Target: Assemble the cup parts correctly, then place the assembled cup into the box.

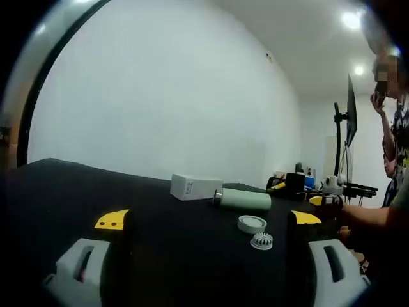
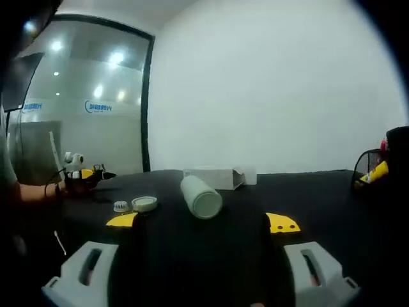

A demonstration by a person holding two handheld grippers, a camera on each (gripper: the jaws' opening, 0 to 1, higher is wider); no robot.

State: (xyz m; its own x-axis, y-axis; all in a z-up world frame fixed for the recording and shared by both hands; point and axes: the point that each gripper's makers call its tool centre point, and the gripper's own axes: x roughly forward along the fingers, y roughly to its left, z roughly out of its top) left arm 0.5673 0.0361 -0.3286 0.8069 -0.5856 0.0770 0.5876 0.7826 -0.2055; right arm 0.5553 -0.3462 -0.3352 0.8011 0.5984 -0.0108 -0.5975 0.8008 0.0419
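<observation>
Cup body (image 2: 201,196), pale green cylinder, is being shown lying on its side on the black counter (image 2: 307,192), just in front of the white box (image 2: 217,177). In the right gripper view its long axis is pointing toward the right gripper (image 2: 203,252), one round end facing it, nearly centred between the jaws. In the left gripper view the cup body (image 1: 243,199) is lying broadside, right of centre. Lid ring (image 1: 252,223) and ribbed insert (image 1: 261,240) are resting near each other, apart from the body, closer to the left gripper (image 1: 208,252). Both grippers are being held released, grasping nothing. The right one is judged better placed for the body.
</observation>
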